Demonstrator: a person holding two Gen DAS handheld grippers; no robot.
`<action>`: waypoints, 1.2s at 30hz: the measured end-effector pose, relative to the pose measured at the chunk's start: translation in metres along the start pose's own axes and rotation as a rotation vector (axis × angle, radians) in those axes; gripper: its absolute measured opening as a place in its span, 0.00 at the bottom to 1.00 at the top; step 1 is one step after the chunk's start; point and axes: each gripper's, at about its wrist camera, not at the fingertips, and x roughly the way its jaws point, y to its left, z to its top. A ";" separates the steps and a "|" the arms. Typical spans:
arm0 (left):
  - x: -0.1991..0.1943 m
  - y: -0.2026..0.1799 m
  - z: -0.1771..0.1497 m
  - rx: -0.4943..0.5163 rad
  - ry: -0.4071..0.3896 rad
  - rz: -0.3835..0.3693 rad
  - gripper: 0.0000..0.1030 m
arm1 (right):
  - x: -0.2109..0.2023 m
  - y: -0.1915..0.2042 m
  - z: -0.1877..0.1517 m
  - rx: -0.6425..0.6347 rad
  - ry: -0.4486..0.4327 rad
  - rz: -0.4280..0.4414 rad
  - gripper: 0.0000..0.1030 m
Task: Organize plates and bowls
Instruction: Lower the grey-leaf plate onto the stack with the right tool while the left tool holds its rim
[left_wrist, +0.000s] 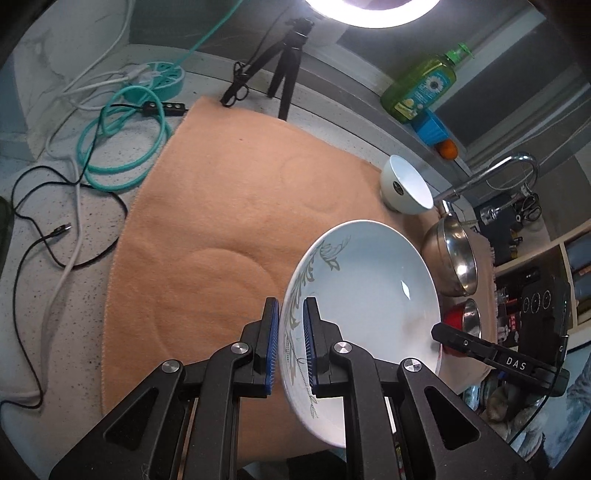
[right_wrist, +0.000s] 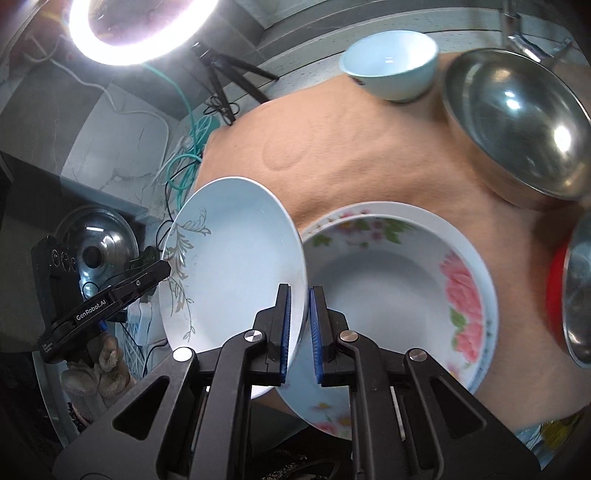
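- Pale blue shallow ceramic plate with a grey leaf-spray pattern (left_wrist: 369, 295): held tilted in the air above the peach-orange felt cloth (left_wrist: 207, 206), gripped at opposite parts of its rim by both tools.
- Left hand-held gripper (left_wrist: 290, 347): black with blue ribbed pads, clamped on the leaf-patterned side of the plate's rim, one pad inside the plate, one behind it.
- Right hand-held gripper (right_wrist: 300, 325): same build, clamped on the plain side of the plate's rim; in the left wrist view its finger meets the rim at the plate's far right edge.
- White round deep plate with pink flower print (right_wrist: 399, 280): lies on the cloth, just beside and below the held plate.
- Small pale blue ceramic bowl (right_wrist: 391, 70): stands on the cloth's far edge, near the large steel bowl.
- Large round stainless steel bowl (right_wrist: 517, 129): on the cloth at the right side.
- Smaller steel bowl with a red outside (left_wrist: 467, 317): right edge of the cloth, near the steel bowl.
- Speckled white stone table (left_wrist: 55, 258): carries the cloth, a teal coiled cable (left_wrist: 122, 147) and a black mini tripod (left_wrist: 284, 62).
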 end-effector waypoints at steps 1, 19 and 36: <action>0.003 -0.005 -0.001 0.011 0.007 -0.003 0.11 | -0.003 -0.004 -0.002 0.008 -0.005 -0.005 0.10; 0.047 -0.066 -0.018 0.140 0.118 -0.037 0.11 | -0.044 -0.073 -0.040 0.130 -0.046 -0.083 0.10; 0.062 -0.073 -0.021 0.168 0.144 -0.012 0.11 | -0.040 -0.083 -0.048 0.143 -0.031 -0.113 0.10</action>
